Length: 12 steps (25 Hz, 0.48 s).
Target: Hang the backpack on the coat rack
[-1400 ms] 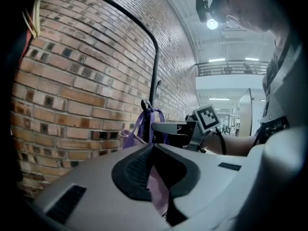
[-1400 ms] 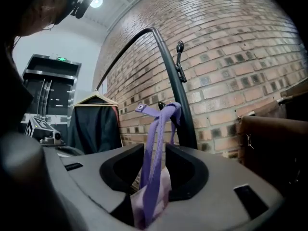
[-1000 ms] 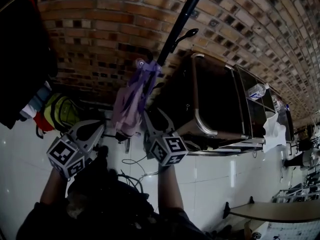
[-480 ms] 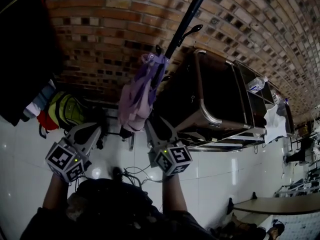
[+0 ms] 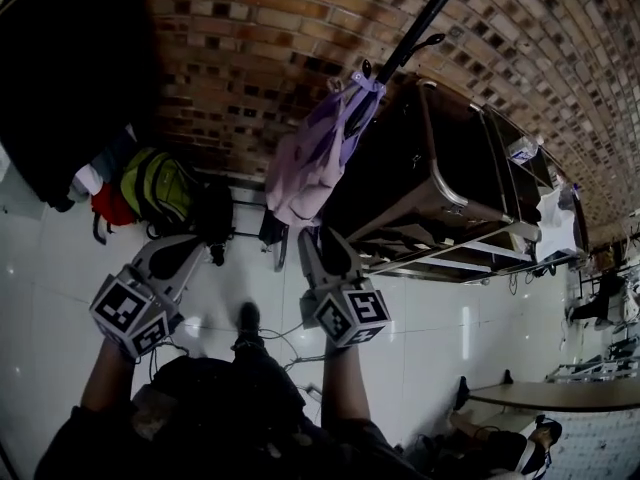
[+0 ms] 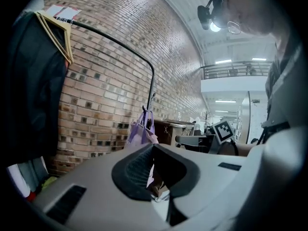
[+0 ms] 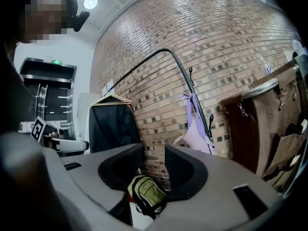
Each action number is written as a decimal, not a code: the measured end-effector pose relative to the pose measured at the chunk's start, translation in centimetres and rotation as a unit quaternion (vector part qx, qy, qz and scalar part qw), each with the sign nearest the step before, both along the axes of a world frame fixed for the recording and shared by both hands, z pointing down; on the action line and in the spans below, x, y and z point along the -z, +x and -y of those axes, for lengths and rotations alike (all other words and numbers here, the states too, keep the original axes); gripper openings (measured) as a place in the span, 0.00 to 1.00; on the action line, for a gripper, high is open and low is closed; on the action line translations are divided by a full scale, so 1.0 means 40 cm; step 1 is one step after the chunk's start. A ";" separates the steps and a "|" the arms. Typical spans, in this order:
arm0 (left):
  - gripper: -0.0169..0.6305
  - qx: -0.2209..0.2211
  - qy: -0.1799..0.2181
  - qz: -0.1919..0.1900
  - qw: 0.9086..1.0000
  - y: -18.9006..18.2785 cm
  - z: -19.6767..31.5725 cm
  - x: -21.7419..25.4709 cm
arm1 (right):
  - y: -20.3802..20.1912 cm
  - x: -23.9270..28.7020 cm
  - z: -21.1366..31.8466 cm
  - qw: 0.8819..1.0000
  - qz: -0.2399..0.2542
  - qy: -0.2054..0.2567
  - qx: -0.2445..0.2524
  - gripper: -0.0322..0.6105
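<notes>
**Hanging on the coat rack [image 5: 415,33], the backpack [image 5: 310,163] is clear of both tools**

Head view: the lilac backpack hangs by its top loop from a hook on the black pole of the coat rack, in front of the brick wall [image 5: 250,58]. The left gripper [image 5: 193,242] and the right gripper [image 5: 316,234] are held below it, side by side and pointing up toward it. Neither touches it, and the right one is nearer. A green bag [image 5: 160,188] lies at the edge of the white floor [image 5: 50,268] against the wall. A brown cart [image 5: 440,158] with a metal frame stands just beside the rack.

Left gripper view: the jaws meet at their tips with nothing between them. Beyond them the backpack hangs on the pole, well apart from the tool. A dark jacket [image 6: 29,81] on a wooden hanger fills the left side.

Right gripper view: the jaws stand apart and empty. The green bag shows through the gap, far off on the floor. The backpack hangs up and to the right, against the pole.
</notes>
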<state>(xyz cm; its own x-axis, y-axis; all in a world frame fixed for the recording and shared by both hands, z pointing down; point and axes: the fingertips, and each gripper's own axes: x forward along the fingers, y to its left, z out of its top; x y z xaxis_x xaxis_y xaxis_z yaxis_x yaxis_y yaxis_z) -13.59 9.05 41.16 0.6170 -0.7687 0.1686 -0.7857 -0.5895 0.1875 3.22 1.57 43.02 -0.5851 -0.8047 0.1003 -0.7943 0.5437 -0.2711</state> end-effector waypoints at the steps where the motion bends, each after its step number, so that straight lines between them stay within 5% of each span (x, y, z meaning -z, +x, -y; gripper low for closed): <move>1: 0.05 -0.001 -0.001 0.001 1.000 -0.011 -0.030 -0.001 | -0.014 0.001 -0.034 1.000 0.002 0.000 0.000 0.28; 7: 0.05 -0.019 0.001 0.000 1.000 -0.054 -0.211 -0.006 | -0.050 0.017 -0.237 0.999 0.016 0.011 -0.032 0.09; 12: 0.05 -0.036 -0.002 -0.004 0.999 -0.072 -0.354 -0.012 | -0.072 0.045 -0.402 0.996 -0.027 0.064 -0.061 0.07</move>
